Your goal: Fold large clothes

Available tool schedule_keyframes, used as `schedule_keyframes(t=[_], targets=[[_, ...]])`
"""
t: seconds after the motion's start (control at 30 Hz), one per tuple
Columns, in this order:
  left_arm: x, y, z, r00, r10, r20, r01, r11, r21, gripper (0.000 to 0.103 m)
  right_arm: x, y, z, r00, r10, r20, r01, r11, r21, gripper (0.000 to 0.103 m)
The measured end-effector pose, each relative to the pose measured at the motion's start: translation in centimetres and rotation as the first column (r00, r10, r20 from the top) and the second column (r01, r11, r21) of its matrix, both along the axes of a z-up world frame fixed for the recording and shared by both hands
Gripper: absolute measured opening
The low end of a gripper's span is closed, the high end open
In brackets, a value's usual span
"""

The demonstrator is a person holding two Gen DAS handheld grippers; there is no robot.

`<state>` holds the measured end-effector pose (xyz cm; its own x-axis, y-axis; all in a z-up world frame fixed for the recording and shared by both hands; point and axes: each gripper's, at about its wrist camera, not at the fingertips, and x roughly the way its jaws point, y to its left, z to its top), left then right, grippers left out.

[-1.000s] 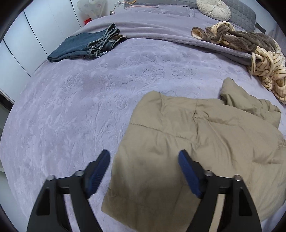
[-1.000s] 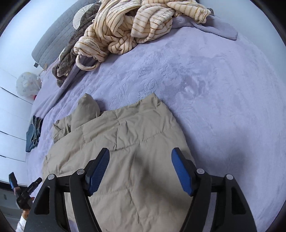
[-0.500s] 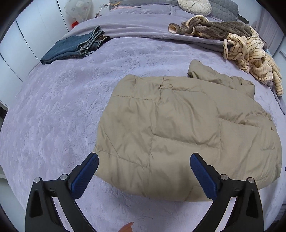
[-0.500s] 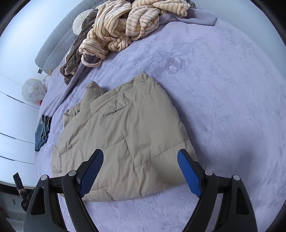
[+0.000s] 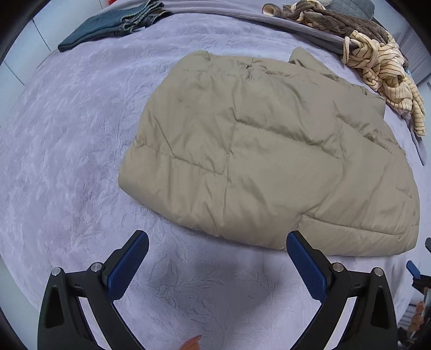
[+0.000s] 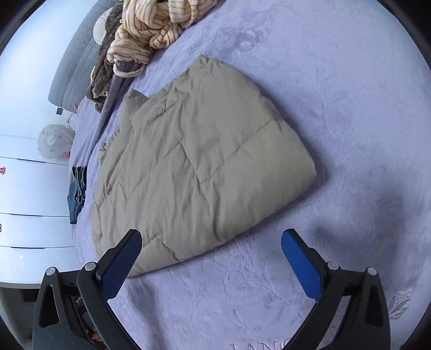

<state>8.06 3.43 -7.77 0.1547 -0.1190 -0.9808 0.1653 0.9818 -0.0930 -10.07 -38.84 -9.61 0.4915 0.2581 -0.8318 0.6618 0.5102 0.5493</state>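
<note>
A tan quilted puffer jacket [image 5: 264, 145] lies folded flat on the lilac bedspread [image 5: 67, 134]; it also shows in the right wrist view [image 6: 194, 167]. My left gripper [image 5: 215, 250] is open and empty, above the bedspread just short of the jacket's near edge. My right gripper [image 6: 211, 243] is open and empty, its left finger over the jacket's near corner. A bit of the right gripper shows at the right edge of the left wrist view [image 5: 416, 269].
Folded blue jeans [image 5: 107, 24] lie at the far left of the bed. A heap of striped cream and brown clothes [image 5: 382, 62] lies at the far right, also in the right wrist view [image 6: 150, 35]. White wardrobe doors [image 6: 24, 193] stand beside the bed.
Both grippers have drawn back from over the jacket toward the bed's near edge. The jacket now lies whole in view, flat and folded. Both stay open.
</note>
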Motion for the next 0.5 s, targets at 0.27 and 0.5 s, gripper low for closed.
schedule_keyframes(t=[0.27, 0.5], targets=[[1.0, 1.4, -2.1, 0.997, 0.074, -0.025, -0.074, 0.997, 0.026, 0.102, 0.1, 0.1, -4.2, 0.996, -0.093, -0.007, 0.092, 0.977, 0.192, 0.103], [2.1, 5.2, -5.2, 0.960, 0.194, -0.202, -0.250, 0.917, -0.311, 0.102, 1.1, 0.0, -6.0, 0.989, -0.143, 0.040, 0.124, 0.944, 0.304, 0.103]])
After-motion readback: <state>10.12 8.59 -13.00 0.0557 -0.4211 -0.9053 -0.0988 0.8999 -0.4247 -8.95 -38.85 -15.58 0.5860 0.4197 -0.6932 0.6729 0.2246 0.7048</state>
